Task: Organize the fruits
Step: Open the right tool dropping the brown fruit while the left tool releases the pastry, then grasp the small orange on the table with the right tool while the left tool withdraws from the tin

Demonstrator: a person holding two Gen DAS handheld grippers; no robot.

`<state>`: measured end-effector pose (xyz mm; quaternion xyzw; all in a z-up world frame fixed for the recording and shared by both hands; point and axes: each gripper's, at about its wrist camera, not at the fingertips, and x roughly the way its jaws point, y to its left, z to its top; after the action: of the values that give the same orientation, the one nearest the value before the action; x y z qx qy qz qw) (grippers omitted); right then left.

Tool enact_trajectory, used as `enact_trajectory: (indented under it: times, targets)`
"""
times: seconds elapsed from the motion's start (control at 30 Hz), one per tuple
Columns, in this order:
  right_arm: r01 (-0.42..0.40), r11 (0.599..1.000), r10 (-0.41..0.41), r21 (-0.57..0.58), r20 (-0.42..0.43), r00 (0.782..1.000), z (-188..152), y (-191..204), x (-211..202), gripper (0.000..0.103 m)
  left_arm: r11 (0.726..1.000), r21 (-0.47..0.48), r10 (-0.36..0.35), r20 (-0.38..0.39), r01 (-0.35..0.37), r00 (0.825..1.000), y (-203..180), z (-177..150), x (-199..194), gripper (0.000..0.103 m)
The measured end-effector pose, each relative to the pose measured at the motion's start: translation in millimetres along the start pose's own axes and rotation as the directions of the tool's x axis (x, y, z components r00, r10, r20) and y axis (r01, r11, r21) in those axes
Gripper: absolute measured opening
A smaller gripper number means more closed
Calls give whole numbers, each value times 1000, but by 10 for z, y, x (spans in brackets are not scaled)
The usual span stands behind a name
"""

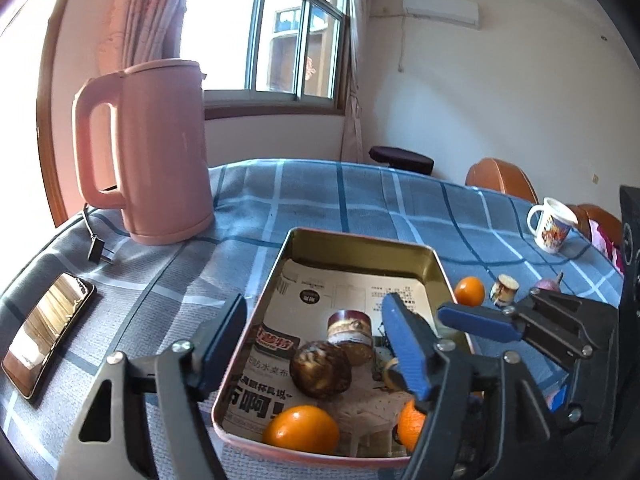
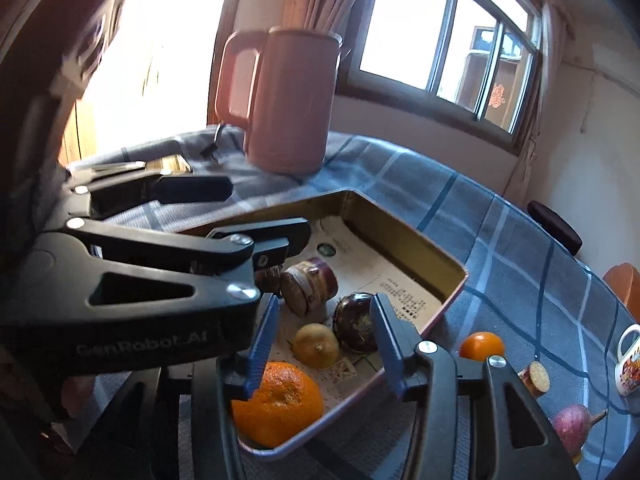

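Observation:
A gold tin tray (image 1: 436,264) lined with printed paper holds a smooth orange (image 1: 302,434), a tangerine (image 2: 276,400), a brown round fruit (image 1: 320,368), a small yellow fruit (image 2: 316,344) and a jar-shaped piece (image 1: 350,336). My left gripper (image 1: 316,344) hangs open over the tray's near half, above the brown fruit, gripping nothing. My right gripper (image 2: 326,344) is open at the tray's near right corner. Its left pad is just above the tangerine, which lies in the tray. Outside the tray on the right lie another orange (image 2: 482,346), a small cylinder (image 2: 534,378) and a purple-red fruit (image 2: 572,426).
A pink kettle (image 1: 156,152) stands at the back left of the blue checked tablecloth, its plug (image 1: 98,254) beside it. A phone (image 1: 48,332) lies at the left edge. A printed mug (image 1: 552,224) stands far right. Chairs stand behind the table.

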<state>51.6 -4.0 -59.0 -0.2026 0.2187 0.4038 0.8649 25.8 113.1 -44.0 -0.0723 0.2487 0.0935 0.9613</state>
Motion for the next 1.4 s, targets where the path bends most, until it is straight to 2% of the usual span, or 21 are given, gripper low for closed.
enact_trajectory:
  times: [0.13, 0.27, 0.37, 0.43, 0.6, 0.87, 0.97, 1.0, 1.1, 1.23, 1.4]
  targets:
    - [40, 999, -41, 23, 34, 999, -73, -150, -169, 50, 1000, -2, -9, 22, 9, 1000, -64, 11, -41, 75]
    - [105, 991, -109, 79, 44, 993, -189, -506, -357, 50, 1000, 1, -5, 44, 5, 999, -158, 39, -76, 87]
    - [179, 974, -182, 136, 11, 983, -290, -854, -418, 50, 1000, 16, -8, 74, 7, 997, -267, 80, -97, 94]
    - [202, 963, -202, 179, -18, 979, -325, -1047, -401, 50, 1000, 27, -14, 80, 12, 997, -336, 116, -75, 96]
    - [209, 967, -198, 147, -85, 976, -265, -1095, -145, 50, 999, 43, -20, 86, 16, 996, -450, 236, 1, 97]
    - [167, 980, -147, 112, -169, 975, -165, -1076, 282, 50, 999, 35, -21, 85, 18, 996, -466, 315, 27, 99]
    - [157, 980, -120, 125, -260, 958, -200, -1136, 468, 47, 999, 44, -18, 82, 14, 996, -504, 333, 40, 99]
    - [161, 979, -122, 125, -271, 955, -201, -1152, 483, 41, 999, 45, -16, 82, 12, 997, -513, 338, 43, 99]
    - [144, 980, -107, 138, -240, 965, -202, -1161, 406, 41, 999, 49, -11, 73, 7, 997, -564, 360, 79, 99]
    - [189, 966, -167, 176, -132, 977, -205, -1232, 100, 41, 998, 67, -16, 65, 12, 998, -724, 383, 115, 99]
    - [293, 924, -281, 245, -84, 956, -242, -1547, -223, 41, 993, 113, -41, 35, 37, 999, -1069, 394, 213, 99]
